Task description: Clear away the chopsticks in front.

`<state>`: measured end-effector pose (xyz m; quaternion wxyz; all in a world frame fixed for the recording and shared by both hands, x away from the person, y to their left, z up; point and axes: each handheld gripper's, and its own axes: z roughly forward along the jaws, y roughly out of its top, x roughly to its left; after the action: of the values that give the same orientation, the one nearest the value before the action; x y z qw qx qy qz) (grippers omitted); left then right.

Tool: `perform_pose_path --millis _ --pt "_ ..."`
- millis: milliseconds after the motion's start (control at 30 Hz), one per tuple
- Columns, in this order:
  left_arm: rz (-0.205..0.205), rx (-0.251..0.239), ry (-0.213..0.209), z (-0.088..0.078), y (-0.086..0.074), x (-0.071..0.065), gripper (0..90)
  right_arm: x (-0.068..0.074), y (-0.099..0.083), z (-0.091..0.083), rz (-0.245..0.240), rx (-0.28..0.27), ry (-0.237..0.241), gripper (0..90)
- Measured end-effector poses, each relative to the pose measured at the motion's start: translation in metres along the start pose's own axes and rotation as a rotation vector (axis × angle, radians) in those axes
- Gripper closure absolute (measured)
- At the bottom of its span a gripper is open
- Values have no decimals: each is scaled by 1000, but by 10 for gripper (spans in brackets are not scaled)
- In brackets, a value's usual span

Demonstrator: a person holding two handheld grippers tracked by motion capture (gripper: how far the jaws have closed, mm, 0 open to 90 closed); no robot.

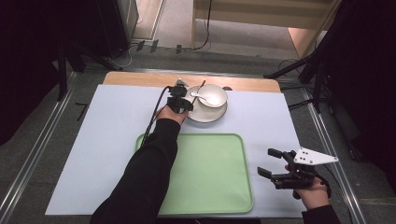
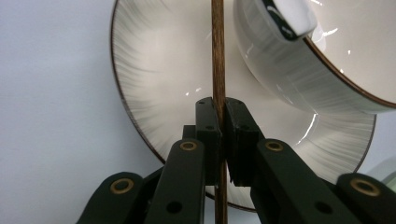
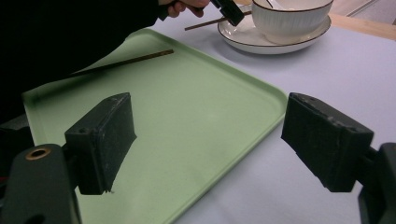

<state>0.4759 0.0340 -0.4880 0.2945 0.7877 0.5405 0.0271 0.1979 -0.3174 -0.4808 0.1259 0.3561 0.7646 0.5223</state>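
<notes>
At twelve o'clock the left gripper (image 2: 219,135) had its jaws clamped on a brown chopstick (image 2: 217,56) lying across the plate (image 2: 154,93), apparently to lift it towards the green tray (image 1: 224,168), while the right gripper (image 1: 271,163) waited wide open at four o'clock

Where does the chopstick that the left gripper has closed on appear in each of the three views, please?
High view: the chopstick is a thin dark line by the plate's far left rim.
Left gripper view: upright at centre, clamped by the left gripper.
Right gripper view: slanting at top centre, left of the plate.
Shared landmark: the white plate under the bowl.
</notes>
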Motion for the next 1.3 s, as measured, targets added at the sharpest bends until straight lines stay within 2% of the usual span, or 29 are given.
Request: perform_pose_path --millis 167,233,267,300,333,367,500,567,667,833,933,1033,1067,1100,1133,1300 --pt "-9 -22 15 -19 3 7 861 0 0 0 -1 1 -3 177" --pt "-12 -41 10 -34 4 13 861 0 0 -1 -2 0 -9 177" --pt "-12 -41 10 -34 4 13 861 0 0 -1 -2 0 -9 177" --pt "-16 -49 10 -44 4 18 861 0 0 -1 -1 0 -10 177" --pt "-16 -49 10 -44 4 18 861 0 0 0 -2 2 -11 177" --pt "-27 -59 -4 -54 2 25 861 0 0 0 -2 2 -10 177" --pt "-30 -65 -11 -67 -4 32 861 0 0 0 -4 5 -10 176" --pt "-29 -79 -26 -80 -13 39 861 0 0 0 -5 7 -13 176" --pt "-30 -88 -33 -88 -21 43 861 1 0 0 -4 7 -13 176" --pt "1 -100 -42 -110 -44 47 862 2 1 0 -4 10 -16 176" --pt "12 -104 -42 -117 -52 47 861 2 1 1 -9 11 -17 176" --pt "28 -114 -65 -129 -72 45 861 3 2 2 -7 15 -18 175" --pt "28 -114 -65 -129 -72 45 861 3 2 2 -7 15 -18 175" --pt "38 -113 -76 -134 -82 43 861 3 2 2 -8 13 -17 175" --pt "38 -113 -76 -134 -82 43 861 3 2 2 -8 13 -17 175" --pt "66 -109 -76 -143 -105 38 861 3 2 3 -10 17 -19 175"
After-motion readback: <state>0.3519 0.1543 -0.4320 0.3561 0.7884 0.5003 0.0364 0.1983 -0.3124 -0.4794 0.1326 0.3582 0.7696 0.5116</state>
